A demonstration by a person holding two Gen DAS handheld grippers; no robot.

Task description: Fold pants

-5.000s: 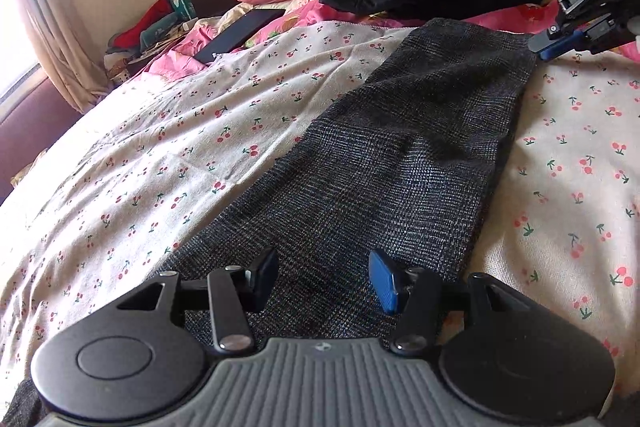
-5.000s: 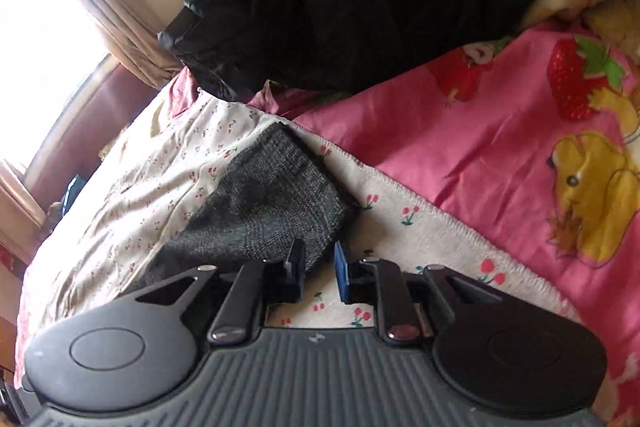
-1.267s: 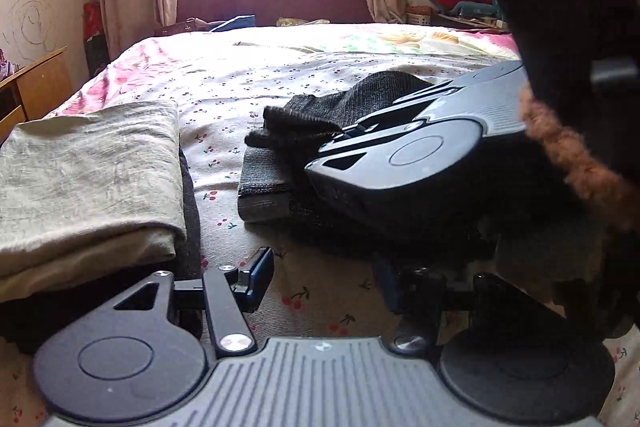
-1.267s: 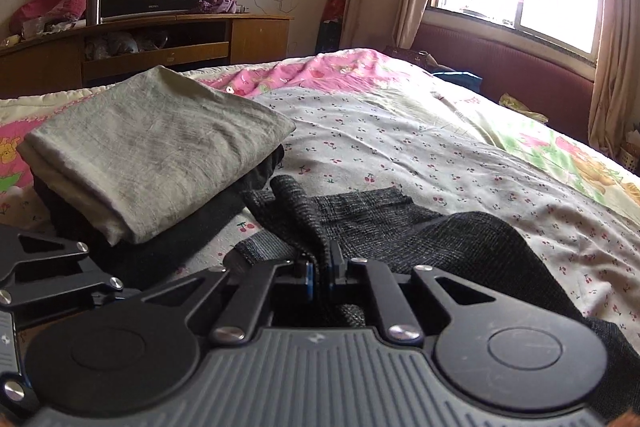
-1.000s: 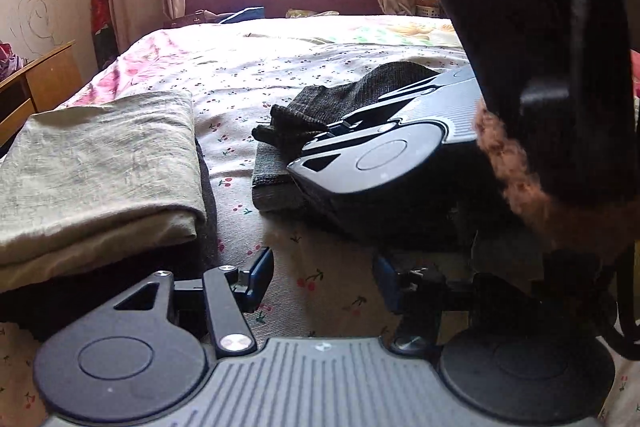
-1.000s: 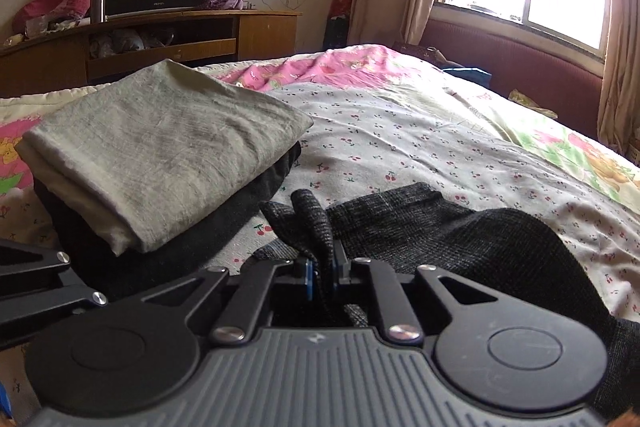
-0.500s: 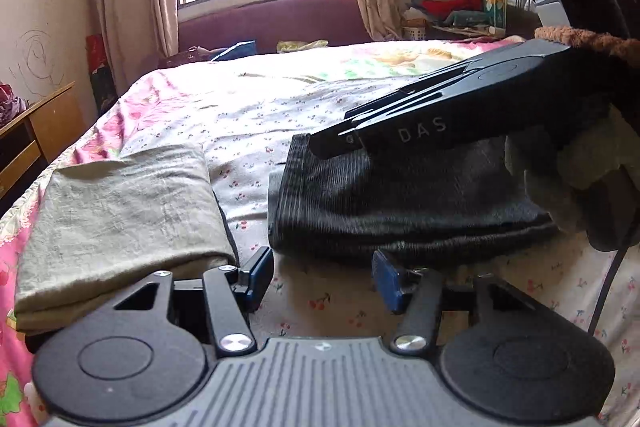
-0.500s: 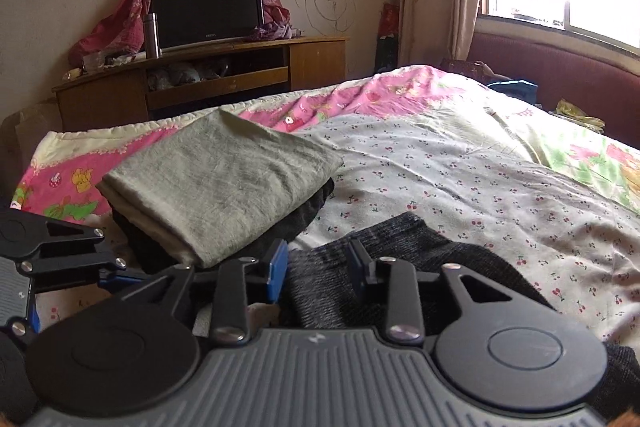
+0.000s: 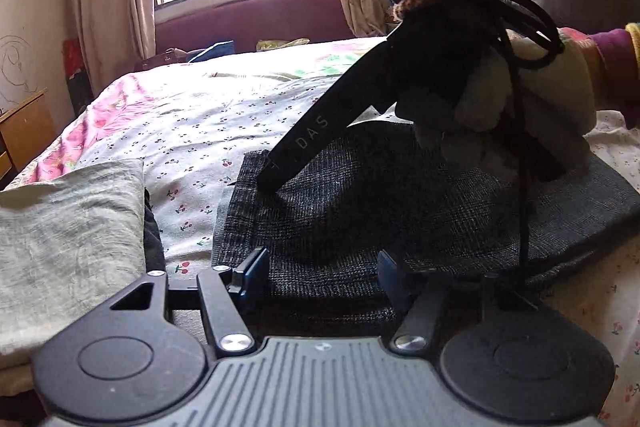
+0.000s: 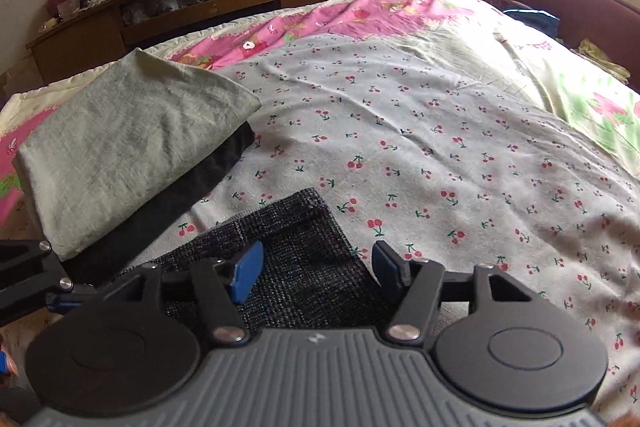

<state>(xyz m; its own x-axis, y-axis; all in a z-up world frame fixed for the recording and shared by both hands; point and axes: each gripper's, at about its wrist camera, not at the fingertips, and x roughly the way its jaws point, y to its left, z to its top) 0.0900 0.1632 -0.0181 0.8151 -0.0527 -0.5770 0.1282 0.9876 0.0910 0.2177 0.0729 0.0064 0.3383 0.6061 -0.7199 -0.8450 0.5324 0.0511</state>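
The pants (image 9: 400, 211) lie folded on the bed (image 10: 440, 131), soft, limp and fairly thick; both the left tool (image 9: 322, 277) and the right tool (image 10: 316, 267) gape empty; a doubled edge looks like the best grip

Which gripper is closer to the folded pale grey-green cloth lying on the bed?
Left. The left gripper sits right beside the folded pale grey-green cloth; the right gripper is over the dark grey checked pants, farther off.
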